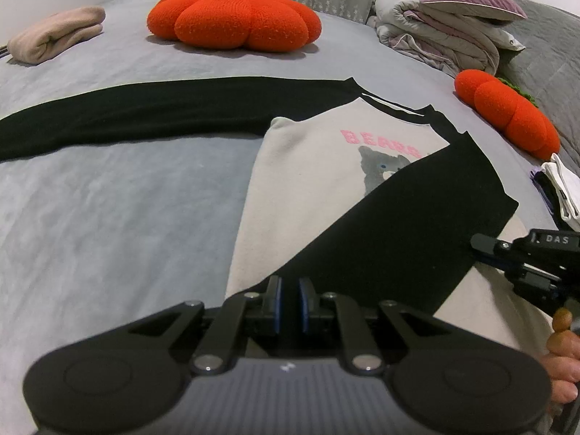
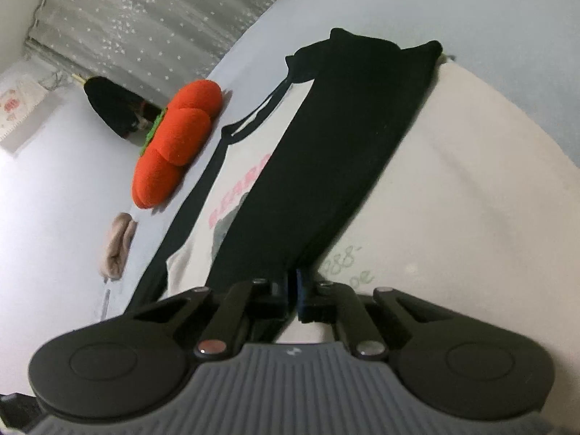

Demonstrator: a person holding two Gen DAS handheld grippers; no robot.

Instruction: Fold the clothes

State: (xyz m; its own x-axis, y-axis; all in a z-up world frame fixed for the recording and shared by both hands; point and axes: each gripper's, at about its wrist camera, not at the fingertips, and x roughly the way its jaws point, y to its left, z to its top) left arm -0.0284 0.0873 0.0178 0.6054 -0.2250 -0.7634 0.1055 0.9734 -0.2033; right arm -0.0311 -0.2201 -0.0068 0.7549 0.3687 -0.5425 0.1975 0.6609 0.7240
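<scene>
1. Both claws sit at the shirt's near edge on the bed.
2. Left claw: nearly together, apparently pinching the folded black sleeve.
3. Right claw: shut on that sleeve's cuff end.
4. Sleeve runs diagonally away across the chest; the other sleeve lies stretched out left.

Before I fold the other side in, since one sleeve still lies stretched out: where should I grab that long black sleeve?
Take the outstretched black sleeve near its cuff end, from the bare bedsheet side. It lies flat and straight, so it can swing across the cream body.
</scene>
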